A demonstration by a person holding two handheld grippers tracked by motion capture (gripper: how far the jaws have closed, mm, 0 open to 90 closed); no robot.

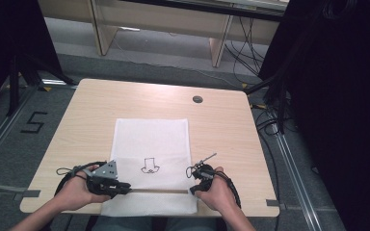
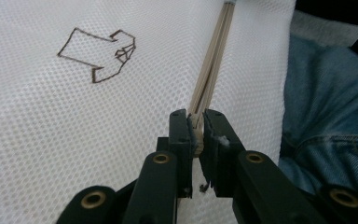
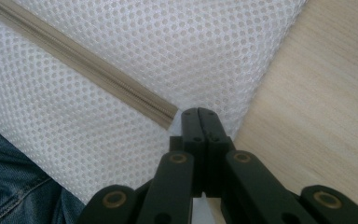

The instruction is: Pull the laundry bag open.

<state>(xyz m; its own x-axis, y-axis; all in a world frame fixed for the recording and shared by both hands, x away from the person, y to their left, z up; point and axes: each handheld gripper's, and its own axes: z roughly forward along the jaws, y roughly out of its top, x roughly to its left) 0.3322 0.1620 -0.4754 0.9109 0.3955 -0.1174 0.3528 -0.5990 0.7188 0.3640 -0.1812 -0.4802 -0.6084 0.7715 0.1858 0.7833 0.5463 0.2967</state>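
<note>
White mesh zip bag (image 1: 151,139) on the worktop (image 1: 221,125): left hand-held gripper (image 2: 196,125) pinches the zipper pull (image 2: 196,135), which should travel straight along the zipper (image 3: 84,60) while the right hand-held gripper (image 3: 198,114), pressed together at the zipper's end, anchors the bag.

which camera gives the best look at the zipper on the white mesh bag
The right gripper view: the zipper runs in sharp close-up, teeth visible, to its end beside the shut right gripper. The left gripper view shows it foreshortened, gripped by the left gripper. The high view shows a thin tan line.
</note>
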